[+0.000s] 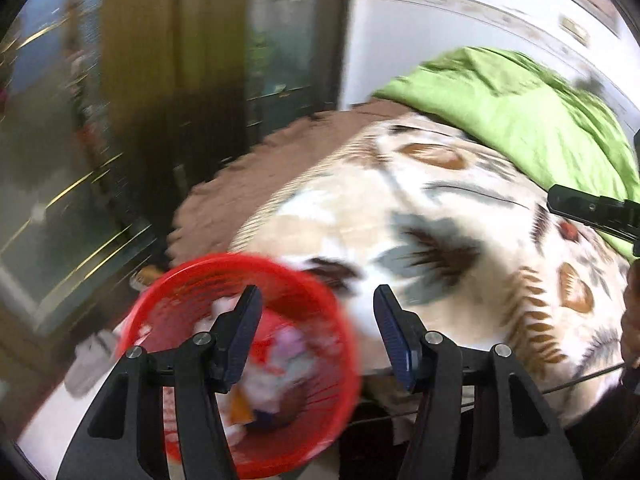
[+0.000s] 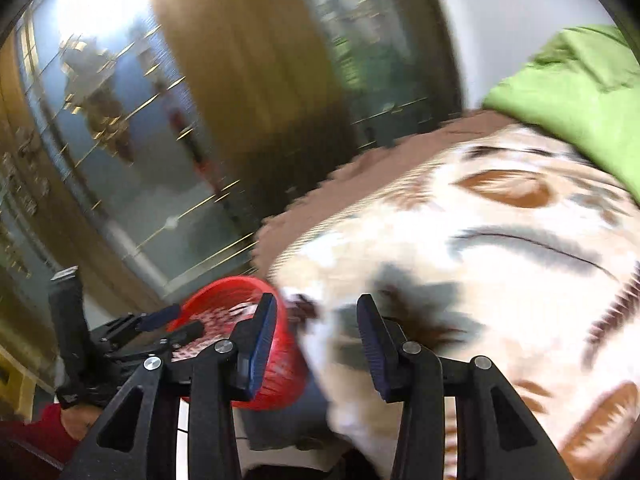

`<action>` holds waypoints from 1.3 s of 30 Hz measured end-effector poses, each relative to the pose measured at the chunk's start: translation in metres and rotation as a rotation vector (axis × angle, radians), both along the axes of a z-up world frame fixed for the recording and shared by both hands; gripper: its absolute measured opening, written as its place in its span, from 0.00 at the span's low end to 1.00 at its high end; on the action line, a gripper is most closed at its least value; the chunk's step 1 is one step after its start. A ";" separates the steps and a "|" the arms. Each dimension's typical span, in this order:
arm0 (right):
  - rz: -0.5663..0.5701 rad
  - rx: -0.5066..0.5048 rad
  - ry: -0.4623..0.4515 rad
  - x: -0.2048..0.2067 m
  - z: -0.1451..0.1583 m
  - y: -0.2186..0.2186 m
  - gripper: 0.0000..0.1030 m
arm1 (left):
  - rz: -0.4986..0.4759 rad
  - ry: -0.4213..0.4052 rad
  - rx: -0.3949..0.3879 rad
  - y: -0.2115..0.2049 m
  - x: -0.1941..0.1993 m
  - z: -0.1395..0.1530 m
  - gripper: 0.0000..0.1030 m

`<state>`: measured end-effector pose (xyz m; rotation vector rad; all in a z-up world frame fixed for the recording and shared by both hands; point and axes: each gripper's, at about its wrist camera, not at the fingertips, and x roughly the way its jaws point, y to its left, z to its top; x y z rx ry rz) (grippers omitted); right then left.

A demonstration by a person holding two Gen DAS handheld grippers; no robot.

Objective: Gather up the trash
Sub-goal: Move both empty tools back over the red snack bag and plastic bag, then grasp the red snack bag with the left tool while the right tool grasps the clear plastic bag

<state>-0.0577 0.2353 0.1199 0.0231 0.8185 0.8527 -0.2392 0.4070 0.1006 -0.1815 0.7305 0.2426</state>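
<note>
Left gripper open with nothing between the jaws, poised above the red basket that sits low beside the patterned bedspread; only from this wrist visible down inside, a blurred heap of trash. Right gripper likewise parted and empty. From the right wrist, basket seen side-on beyond the left gripper's body, green blanket behind.
</note>
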 end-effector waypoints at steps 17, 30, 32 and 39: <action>-0.933 0.018 0.042 0.062 -0.030 -0.354 0.52 | -0.763 0.054 0.173 -0.300 0.214 0.042 0.62; -1.291 0.197 0.139 0.042 -0.034 -0.452 0.52 | -0.975 0.217 0.267 -0.456 0.363 -0.036 0.68; -1.294 0.203 0.138 0.041 -0.035 -0.454 0.52 | -0.994 0.245 0.257 -0.457 0.374 -0.051 0.68; -1.264 0.211 0.144 0.055 -0.042 -0.448 0.52 | -0.907 0.212 0.140 -0.442 0.384 -0.084 0.47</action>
